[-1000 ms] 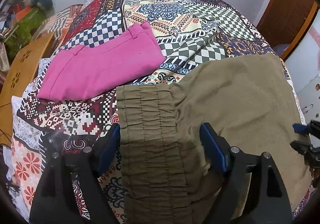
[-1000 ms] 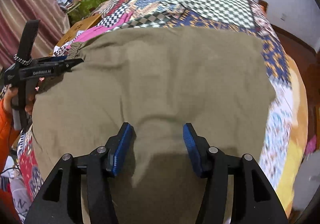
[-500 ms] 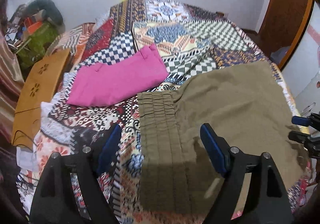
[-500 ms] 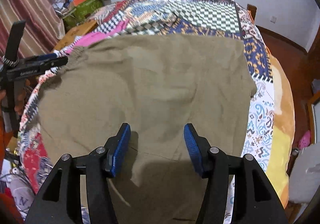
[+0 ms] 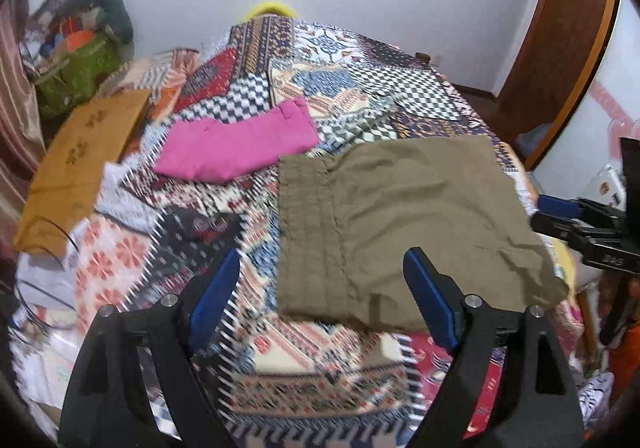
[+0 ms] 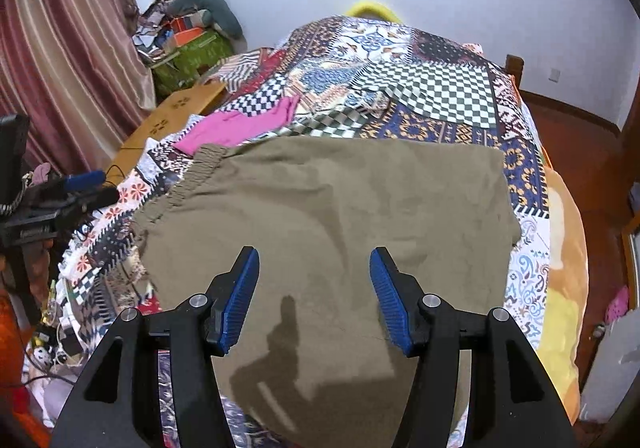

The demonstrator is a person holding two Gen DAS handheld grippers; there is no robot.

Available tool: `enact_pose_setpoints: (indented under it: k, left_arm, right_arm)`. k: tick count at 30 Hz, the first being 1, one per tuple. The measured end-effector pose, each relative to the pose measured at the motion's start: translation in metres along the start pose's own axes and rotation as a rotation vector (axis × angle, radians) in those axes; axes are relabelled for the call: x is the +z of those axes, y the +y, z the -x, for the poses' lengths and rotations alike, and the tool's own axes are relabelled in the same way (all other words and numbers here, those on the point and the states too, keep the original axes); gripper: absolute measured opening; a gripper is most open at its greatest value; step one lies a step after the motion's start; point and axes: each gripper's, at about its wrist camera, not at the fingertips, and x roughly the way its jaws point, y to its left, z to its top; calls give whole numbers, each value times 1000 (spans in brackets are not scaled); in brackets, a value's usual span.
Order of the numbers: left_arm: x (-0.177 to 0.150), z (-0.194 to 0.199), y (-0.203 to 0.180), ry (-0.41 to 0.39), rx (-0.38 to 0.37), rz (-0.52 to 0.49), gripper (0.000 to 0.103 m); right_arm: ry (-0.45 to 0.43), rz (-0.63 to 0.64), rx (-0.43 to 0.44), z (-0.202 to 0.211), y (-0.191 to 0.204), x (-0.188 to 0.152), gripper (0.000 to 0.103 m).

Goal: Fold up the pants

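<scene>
- I judge the olive pants [image 6: 328, 224] soft, light and floppy; I would pinch the elastic waistband [image 5: 306, 232] or a hem corner.
- They look folded into a wide rectangle, with few wrinkles.
- They lie on the bed [image 5: 320, 388], ahead of both fingers.
- My left gripper [image 5: 322, 300] and right gripper [image 6: 314, 296] are spread, holding nothing.

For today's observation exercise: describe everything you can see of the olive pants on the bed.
The olive pants are folded into a rough rectangle, lying flat on the patterned bedspread. The cloth looks like soft matte woven fabric, lightly creased. A gathered elastic waistband runs along one end. Neither open gripper touches them. Pink pants lie close beyond the waistband corner; contact is unclear.
</scene>
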Motion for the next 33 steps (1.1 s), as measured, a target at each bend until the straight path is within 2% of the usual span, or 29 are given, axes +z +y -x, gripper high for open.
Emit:
enact_pose_setpoints:
  k: [9, 16, 19, 26, 33]
  left_arm:
    - [-34, -29, 3, 131, -98, 95, 85]
    - [-48, -54, 8, 216, -203, 197, 85]
    - [-49, -58, 11, 212, -228, 234, 85]
    - [-39, -69, 16, 213, -321, 318, 86]
    - [-24, -82, 18, 206, -350, 362, 88]
  right_arm:
    - [58, 29, -7, -26, 19, -11, 54]
    - [129, 43, -27, -50, 20, -26, 54]
    - [129, 32, -26, -52, 17, -29, 59]
    - [125, 16, -6, -51, 16, -32, 59]
    - [127, 19, -1, -52, 16, -33, 59]
